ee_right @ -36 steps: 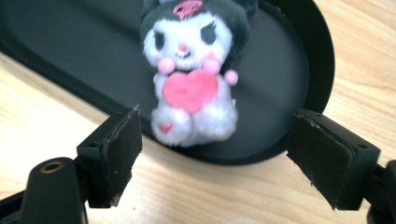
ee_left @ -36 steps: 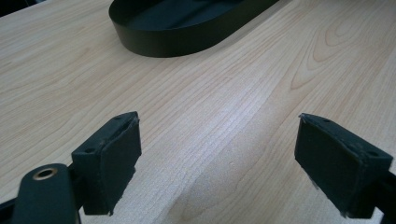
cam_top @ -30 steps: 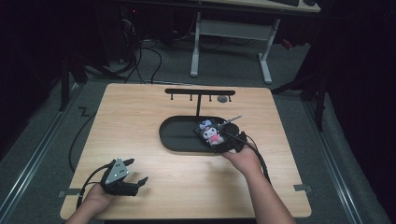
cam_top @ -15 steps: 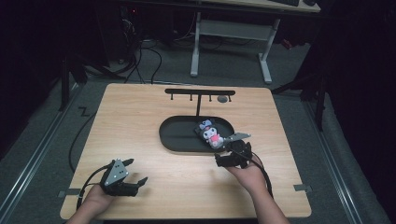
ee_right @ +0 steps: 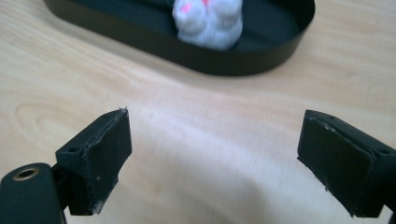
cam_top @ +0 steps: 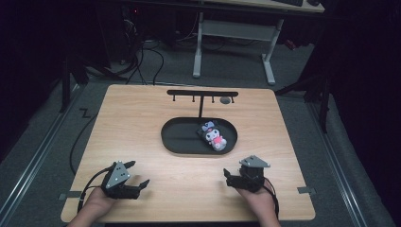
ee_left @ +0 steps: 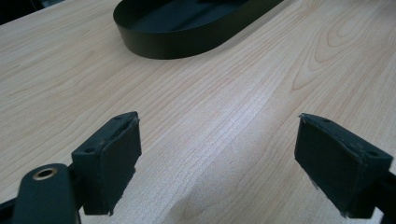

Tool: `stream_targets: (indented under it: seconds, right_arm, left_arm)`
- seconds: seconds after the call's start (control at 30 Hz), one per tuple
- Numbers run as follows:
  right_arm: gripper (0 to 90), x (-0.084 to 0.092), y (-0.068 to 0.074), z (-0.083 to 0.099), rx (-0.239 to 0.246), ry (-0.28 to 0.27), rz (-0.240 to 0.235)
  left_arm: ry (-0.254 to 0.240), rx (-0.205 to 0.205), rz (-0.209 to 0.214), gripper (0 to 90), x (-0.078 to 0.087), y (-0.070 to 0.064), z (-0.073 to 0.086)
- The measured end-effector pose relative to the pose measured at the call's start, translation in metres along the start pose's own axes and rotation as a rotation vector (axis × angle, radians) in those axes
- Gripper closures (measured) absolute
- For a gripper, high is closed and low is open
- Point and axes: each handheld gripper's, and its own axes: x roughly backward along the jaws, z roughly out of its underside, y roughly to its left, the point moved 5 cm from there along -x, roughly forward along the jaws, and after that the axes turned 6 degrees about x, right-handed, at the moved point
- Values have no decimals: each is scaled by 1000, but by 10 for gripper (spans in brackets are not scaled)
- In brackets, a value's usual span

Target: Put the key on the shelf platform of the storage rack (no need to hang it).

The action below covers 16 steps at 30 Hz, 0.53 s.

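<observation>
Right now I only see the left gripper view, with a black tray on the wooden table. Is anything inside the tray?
Observer: Yes, a small black, white and pink plush toy lies in the right half of the tray.
Operator: Is somebody holding it?
Observer: No. The right gripper is near the table's front edge, apart from the toy. Its jaws have just been opening and nothing is between them.
Operator: What's behind the tray?
Observer: A black rack with a row of small hooks stands just behind it.
</observation>
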Motion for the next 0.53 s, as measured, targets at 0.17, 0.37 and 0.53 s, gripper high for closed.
stream_targets:
  seconds: [0.17,0.37,0.53]
  right_arm:
    - [99,17,12,14,10,-28,-2]
    - [93,14,4,22,-32,-22,8]
    - [88,9,3,21,-52,-24,-20]
  left_arm:
    - [18,-4,11,155,-2,0,0]
    - [23,-10,8,156,-3,0,0]
    - [31,14,7,155,-4,2,-1]
